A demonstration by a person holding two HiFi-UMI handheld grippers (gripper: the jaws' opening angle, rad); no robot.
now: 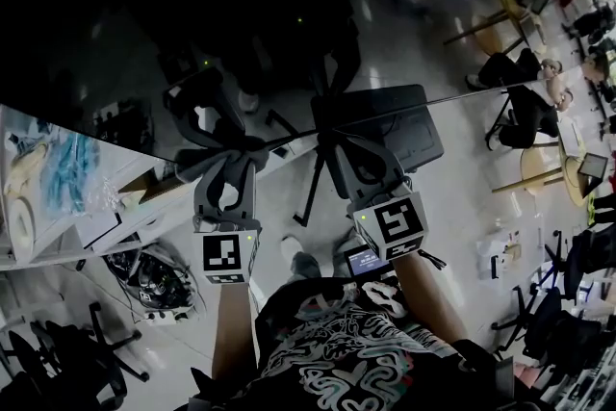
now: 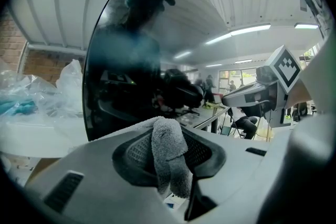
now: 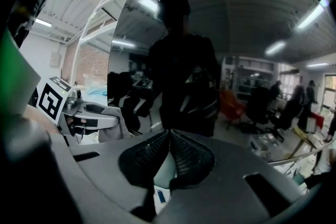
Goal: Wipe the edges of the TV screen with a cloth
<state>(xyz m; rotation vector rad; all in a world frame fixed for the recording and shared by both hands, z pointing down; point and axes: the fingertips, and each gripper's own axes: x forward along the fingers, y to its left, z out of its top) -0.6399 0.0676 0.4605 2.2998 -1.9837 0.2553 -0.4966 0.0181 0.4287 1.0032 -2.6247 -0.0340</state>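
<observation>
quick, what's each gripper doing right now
Left gripper: shut on the grey cloth.
Right gripper: shut, nothing between its jaws.

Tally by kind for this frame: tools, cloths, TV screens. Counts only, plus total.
Tools: 2, the left tool and the right tool
Cloth: 1, the grey cloth clamped in the left tool
TV screen: 1, the dark TV screen
Total: 4

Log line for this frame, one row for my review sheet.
left hand-held gripper: shut on grey cloth, at TV screen edge | right hand-held gripper: shut, empty, near same edge | cloth-screen contact: unclear
</observation>
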